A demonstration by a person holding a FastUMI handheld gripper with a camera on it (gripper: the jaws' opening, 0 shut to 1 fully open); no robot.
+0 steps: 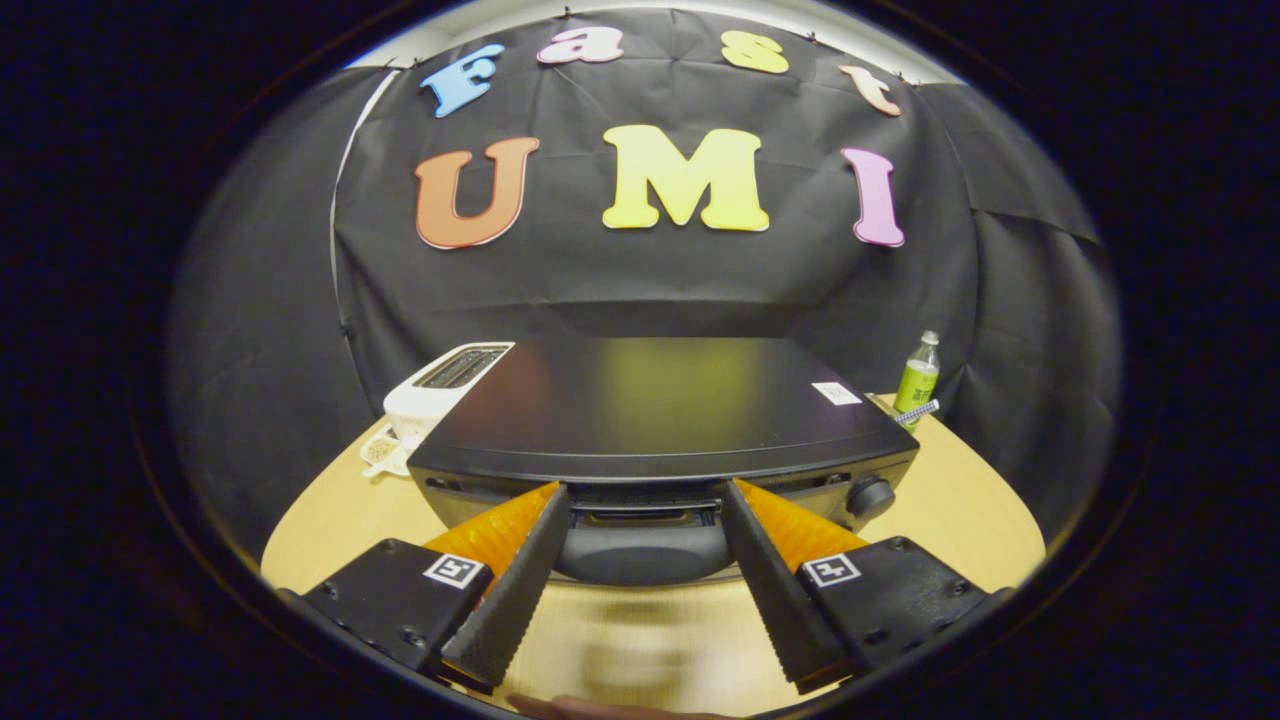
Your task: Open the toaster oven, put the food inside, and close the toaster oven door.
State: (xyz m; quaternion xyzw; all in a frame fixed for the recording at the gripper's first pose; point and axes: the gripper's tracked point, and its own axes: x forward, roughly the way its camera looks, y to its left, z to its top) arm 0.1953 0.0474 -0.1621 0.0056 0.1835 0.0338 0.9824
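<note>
I look down on the toaster oven (660, 420) from above, so I cannot see its glass front or what is inside. The two fingers (520, 570) of my gripper (645, 500) cover parts of its front edge, and I cannot tell if they touch the handle (645, 555). The table (640, 640) between the fingers looks smeared. The white toaster (440, 385) is half hidden behind the oven. The bottle (916, 378) label is too small to make out.

I see the black toaster oven (660, 415) sitting squarely on the wooden surface (960, 520), its flat glossy top toward me. Its front handle (642, 552) lies between my spread fingers, and a round knob (870, 497) sits at the front's right end.
</note>
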